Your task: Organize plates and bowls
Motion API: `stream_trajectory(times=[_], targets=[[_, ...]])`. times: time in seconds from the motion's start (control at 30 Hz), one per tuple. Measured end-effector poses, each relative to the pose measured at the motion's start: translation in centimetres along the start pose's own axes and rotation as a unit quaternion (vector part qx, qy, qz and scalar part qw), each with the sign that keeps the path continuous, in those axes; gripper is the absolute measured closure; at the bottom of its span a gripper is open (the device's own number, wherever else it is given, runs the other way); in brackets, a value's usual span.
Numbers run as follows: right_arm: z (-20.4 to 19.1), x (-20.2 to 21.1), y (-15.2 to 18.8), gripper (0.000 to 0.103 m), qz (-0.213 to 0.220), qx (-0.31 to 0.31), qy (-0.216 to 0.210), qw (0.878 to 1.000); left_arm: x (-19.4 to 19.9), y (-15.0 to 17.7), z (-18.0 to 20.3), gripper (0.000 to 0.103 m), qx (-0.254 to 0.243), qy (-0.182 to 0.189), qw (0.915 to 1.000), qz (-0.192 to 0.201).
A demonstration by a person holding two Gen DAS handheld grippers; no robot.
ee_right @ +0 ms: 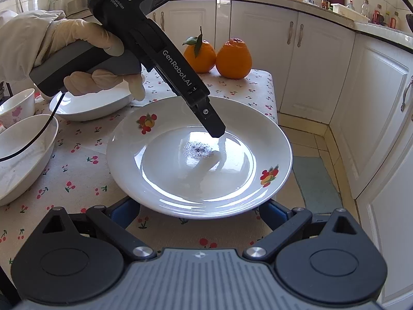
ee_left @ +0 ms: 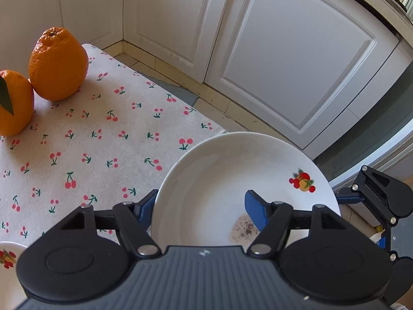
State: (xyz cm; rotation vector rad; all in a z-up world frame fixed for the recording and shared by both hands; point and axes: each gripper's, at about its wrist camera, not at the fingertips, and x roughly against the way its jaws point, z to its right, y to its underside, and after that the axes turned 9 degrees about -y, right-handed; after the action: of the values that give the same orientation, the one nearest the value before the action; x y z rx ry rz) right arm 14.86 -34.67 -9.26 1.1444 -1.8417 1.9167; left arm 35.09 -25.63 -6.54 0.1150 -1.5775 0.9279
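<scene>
Because the plate (ee_right: 124, 149) sits at the desk's (ee_right: 77, 170) right-hand edge with its rim reaching out past the cloth, a slip here would send it to the tiled floor (ee_right: 317, 139) rather than back onto the desk. Whether its base rests on the cloth or is already raised I cannot tell.

The left fingers (ee_left: 254, 208) are drawn in as far as the plate's far wall allows. One pad is in the well beside a dark speckled stain (ee_right: 197, 149), and the other is outside the rim, half hidden. That is a hold on a glossy, sloped wall, and a tilt of the gloved hand (ee_right: 85, 59) could make the plate slide out of it.

The right fingers (ee_right: 273, 210) stand wide apart, with their tips under the near rim. I cannot tell whether they press on it. If they only prop the rim, an uneven lift would tip the plate toward the open side.

To the left two bowls (ee_right: 23, 149) stand close by, so a swing that way risks china striking china. A black cable trails over the nearer bowl and may snag. The oranges (ee_right: 233, 58) at the far end are well clear.
</scene>
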Motion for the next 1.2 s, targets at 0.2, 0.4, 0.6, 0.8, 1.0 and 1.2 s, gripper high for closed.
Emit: stream_trajectory(times=[0.2, 0.4, 0.6, 0.8, 1.0, 1.2], targets=[[-0.1, 0.0, -0.1, 0.002, 0.001, -0.003, 0.001, 1.0, -0.1, -0.1, -0.1, 0.033, 0.001, 0.0, 1.0, 0.002], [0.0, 0.0, -0.1, 0.002, 0.001, -0.005, 0.001, 1.0, -0.1, 0.0, 0.0, 0.033, -0.003, -0.005, 1.0, 0.003], [0.0, 0.4, -0.3, 0.0, 0.001, -0.012, -0.002, 1.0, 0.4, -0.1, 0.3, 0.022, -0.009, -0.017, 0.9998, 0.01], [-0.3, 0.9, -0.4, 0.0, 0.002, -0.014, 0.0, 1.0, 1.6, 0.0, 0.5, 0.021, -0.01, -0.028, 0.9994, 0.017], [-1.0, 2.0, -0.6, 0.0, 0.008, -0.017, 0.007, 1.0, 3.8, 0.5, 1.0, 0.021, -0.001, -0.039, 0.9988, 0.03], [-3.0, 3.8, -0.7, 0.0, 0.019, -0.008, 0.018, 1.0, 8.4, 2.4, 2.4, 0.021, 0.006, -0.061, 0.9959, 0.067]])
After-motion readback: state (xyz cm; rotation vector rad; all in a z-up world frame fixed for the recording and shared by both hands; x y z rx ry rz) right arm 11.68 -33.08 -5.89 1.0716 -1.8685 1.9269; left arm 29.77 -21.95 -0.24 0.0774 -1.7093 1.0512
